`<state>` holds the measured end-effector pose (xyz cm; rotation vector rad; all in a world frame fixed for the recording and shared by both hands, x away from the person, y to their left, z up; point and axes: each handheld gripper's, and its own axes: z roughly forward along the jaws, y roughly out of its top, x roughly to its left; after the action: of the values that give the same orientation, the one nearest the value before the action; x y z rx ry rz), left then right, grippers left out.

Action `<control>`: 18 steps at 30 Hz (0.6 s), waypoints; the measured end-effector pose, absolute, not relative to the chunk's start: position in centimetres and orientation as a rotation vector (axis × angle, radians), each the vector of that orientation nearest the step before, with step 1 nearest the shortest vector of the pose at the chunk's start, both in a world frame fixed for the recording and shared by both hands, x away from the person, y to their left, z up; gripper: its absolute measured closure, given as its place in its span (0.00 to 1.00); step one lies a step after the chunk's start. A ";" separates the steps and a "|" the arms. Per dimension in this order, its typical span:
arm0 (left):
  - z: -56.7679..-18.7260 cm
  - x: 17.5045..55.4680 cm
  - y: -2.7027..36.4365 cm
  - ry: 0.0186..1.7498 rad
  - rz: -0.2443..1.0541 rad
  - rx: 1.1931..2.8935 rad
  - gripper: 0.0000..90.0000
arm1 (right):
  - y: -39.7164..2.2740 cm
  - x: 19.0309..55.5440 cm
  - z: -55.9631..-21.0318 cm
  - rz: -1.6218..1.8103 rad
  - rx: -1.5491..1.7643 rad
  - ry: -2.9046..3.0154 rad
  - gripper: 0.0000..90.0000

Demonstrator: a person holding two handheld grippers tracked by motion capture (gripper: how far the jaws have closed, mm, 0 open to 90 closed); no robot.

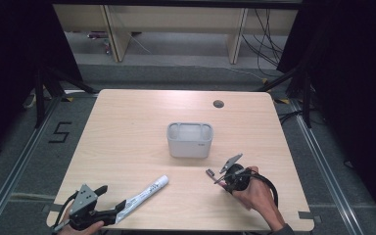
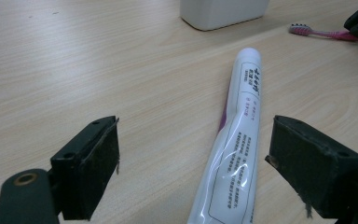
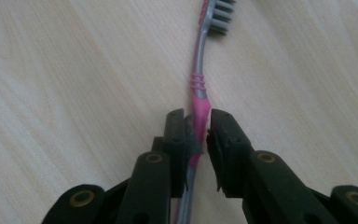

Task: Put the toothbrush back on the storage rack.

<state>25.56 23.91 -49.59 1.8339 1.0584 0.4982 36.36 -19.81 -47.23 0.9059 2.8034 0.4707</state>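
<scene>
A white toothpaste tube [image 1: 144, 196] lies flat on the wooden table [image 1: 127, 127] near its front edge. My left gripper [image 1: 110, 197] is open, and the tube's crimped end [image 2: 235, 140] lies between its wide-spread jaws with neither pad touching it. A pink and grey toothbrush [image 3: 198, 84] lies on the table at the right, bristle head pointing away from my right gripper [image 3: 197, 121]. That gripper is shut on the pink handle, its pads pressing both sides. From above, the right gripper [image 1: 220, 178] sits low by the brush head [image 1: 209, 172].
A grey-white rectangular holder [image 1: 190, 139] with open compartments stands at the table's middle, behind both grippers. A round cable hole [image 1: 218, 104] sits near the far edge. Dark floor, rails and cables surround the table.
</scene>
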 end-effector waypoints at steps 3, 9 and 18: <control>-49.6 25.5 23.9 1.060 0.498 1.836 0.17 | -19.6 36.5 -47.4 0.441 0.898 2.823 0.86; -49.6 25.6 23.9 1.058 0.499 1.835 0.17 | -19.6 36.6 -47.5 0.399 0.905 2.834 0.87; -49.6 25.5 23.9 1.057 0.500 1.845 0.17 | -19.4 37.1 -47.5 0.333 0.901 2.860 0.90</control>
<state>25.55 23.94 -49.60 1.8449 1.0575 0.4998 37.06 -19.38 -47.53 0.9010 2.8597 0.3335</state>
